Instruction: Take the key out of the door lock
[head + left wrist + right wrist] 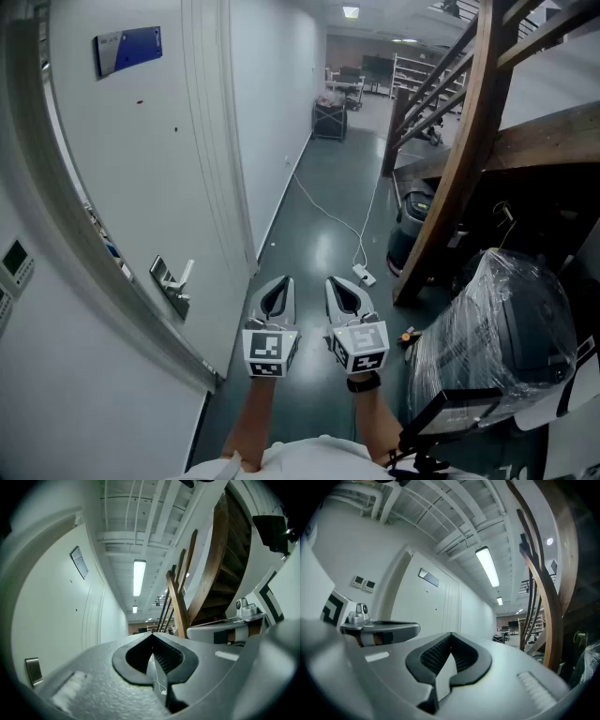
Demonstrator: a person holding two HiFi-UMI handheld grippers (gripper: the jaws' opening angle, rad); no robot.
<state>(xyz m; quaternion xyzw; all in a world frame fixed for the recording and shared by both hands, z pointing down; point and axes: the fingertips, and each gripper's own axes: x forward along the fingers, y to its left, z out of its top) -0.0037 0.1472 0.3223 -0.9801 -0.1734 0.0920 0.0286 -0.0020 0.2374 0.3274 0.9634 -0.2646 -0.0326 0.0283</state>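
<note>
Corridor, dark glossy floor (323, 202). White door (141, 169) at left, bearing lever handle (176, 279); key not discernible. 2 units, left gripper (278, 283) and right gripper (340, 282), side by side: jaws fully closed, empty, apart from door.

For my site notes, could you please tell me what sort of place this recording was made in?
Probably a corridor in a workshop or storage building: a white door with a lever handle, a wooden staircase opposite, and shelving at the far end.

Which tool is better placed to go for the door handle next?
Left. The left tool is nearer the handle; the right tool sits farther off. Both are shut.
</note>
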